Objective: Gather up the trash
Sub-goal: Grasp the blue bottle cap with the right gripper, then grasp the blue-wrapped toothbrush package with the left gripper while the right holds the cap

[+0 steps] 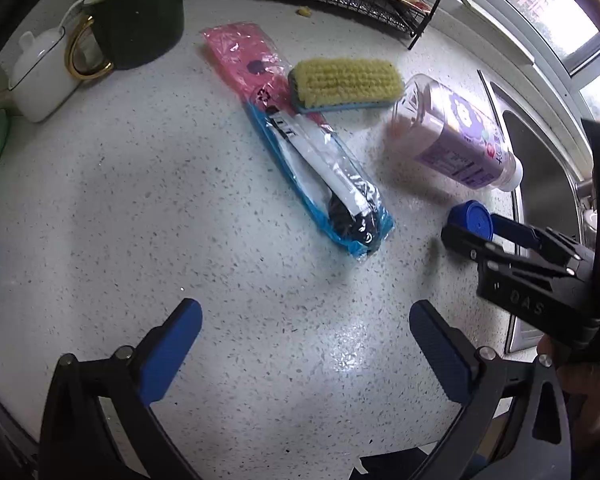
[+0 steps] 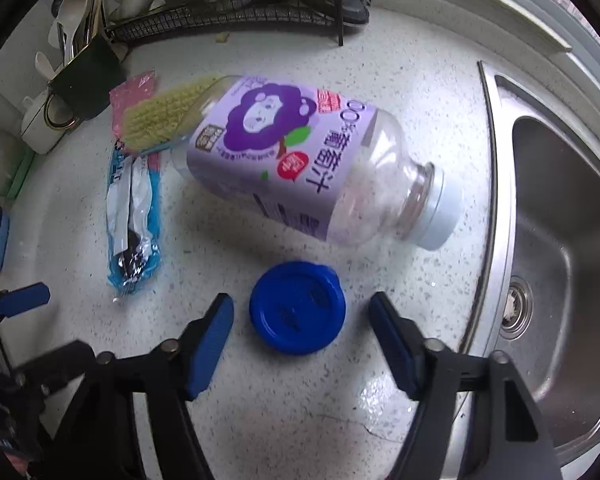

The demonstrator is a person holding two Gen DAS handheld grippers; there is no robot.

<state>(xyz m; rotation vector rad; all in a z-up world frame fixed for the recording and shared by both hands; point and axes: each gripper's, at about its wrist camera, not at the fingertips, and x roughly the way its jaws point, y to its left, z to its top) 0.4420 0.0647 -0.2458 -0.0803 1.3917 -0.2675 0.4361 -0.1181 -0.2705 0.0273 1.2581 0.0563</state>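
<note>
Between the right gripper's (image 2: 302,322) parted jaws, a blue lid (image 2: 297,307), untouched; left gripper (image 1: 306,344) wide over bare counter (image 1: 140,208).

The countertop (image 1: 140,200) is white with fine grey and dark specks. At its centre the wrapper (image 1: 300,152) runs pink at the 11 o'clock end, blue at the 5 o'clock end, with clear film over white and black. The brush (image 1: 346,82) has pale yellow bristles on a blue base. The bottle (image 2: 300,160) is clear, its label lilac with a purple cartoon and red badges, its cap white. The lid (image 2: 298,308) is solid blue
</note>
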